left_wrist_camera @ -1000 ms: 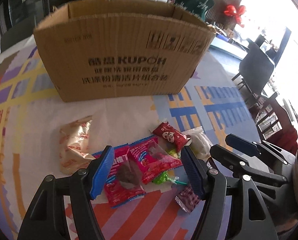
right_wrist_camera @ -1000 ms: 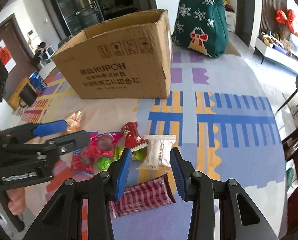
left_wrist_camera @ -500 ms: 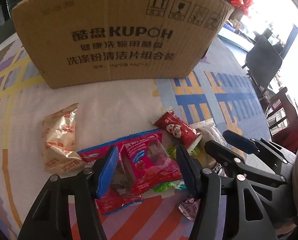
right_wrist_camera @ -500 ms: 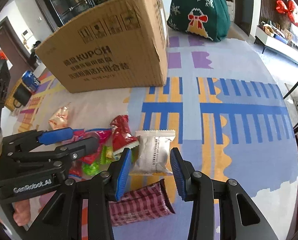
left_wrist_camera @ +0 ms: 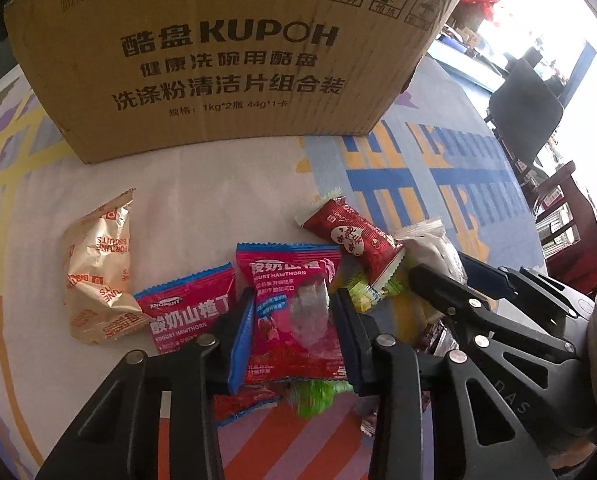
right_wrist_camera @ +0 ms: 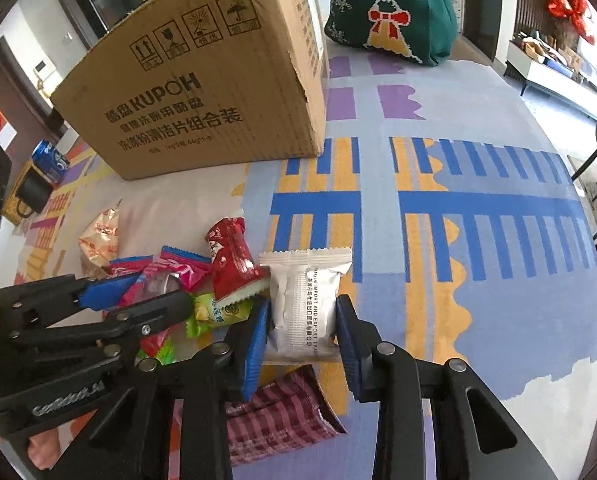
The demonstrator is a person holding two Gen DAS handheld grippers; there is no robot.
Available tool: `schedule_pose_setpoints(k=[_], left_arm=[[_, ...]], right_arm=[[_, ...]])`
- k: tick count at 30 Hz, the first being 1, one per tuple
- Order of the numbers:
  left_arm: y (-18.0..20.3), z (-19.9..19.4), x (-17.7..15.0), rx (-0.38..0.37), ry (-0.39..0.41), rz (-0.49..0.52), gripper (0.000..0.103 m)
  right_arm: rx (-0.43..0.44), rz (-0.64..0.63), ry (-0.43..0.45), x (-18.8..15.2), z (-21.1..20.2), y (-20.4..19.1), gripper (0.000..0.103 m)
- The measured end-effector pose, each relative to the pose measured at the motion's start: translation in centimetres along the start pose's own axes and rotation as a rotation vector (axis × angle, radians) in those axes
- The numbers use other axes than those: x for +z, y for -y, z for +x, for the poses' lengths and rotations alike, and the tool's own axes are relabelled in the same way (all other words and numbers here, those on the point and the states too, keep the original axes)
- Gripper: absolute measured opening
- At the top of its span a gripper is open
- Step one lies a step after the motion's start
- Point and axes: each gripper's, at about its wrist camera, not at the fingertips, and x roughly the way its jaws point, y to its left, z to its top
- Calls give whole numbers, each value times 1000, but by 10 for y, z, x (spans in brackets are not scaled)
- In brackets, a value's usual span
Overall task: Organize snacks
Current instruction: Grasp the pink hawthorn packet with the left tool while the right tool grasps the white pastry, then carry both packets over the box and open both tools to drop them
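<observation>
Several snack packets lie in a pile on the patterned cloth in front of a cardboard box [left_wrist_camera: 226,56], which also shows in the right wrist view [right_wrist_camera: 202,92]. My left gripper [left_wrist_camera: 294,320] is open, its blue pads on either side of a pink yogurt hawthorn packet [left_wrist_camera: 294,308]. A second pink packet [left_wrist_camera: 186,312] lies to its left. My right gripper [right_wrist_camera: 302,328] is open, its pads on either side of a silver packet [right_wrist_camera: 304,304]. A red candy packet [right_wrist_camera: 232,260] leans on the pile between the grippers.
A gold biscuit packet [left_wrist_camera: 98,268] lies at the left. A green packet [right_wrist_camera: 214,312] and a maroon checked packet [right_wrist_camera: 282,412] lie by the right gripper. A green Christmas bag [right_wrist_camera: 390,8] stands behind the box. A blue can [right_wrist_camera: 50,158] and chairs [left_wrist_camera: 526,112] are at the edges.
Both grippers have moved forward and down toward the pile. The left now straddles the pink packet and the right straddles the silver packet. The left jaws have narrowed.
</observation>
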Motion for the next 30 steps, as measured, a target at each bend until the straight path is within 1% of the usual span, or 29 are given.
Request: schedule_pose_setpoints(k=[5, 16, 30], left_arm=[[-2, -9, -1, -7, 33, -6, 35], [1, -58, -2, 14, 171, 18, 35], [-4, -118, 13, 26, 347, 45, 35]], right_arm=[[-9, 10, 17, -3, -7, 0, 33], [9, -2, 111, -3, -45, -11, 33], [40, -42, 247, 24, -91, -36, 33]])
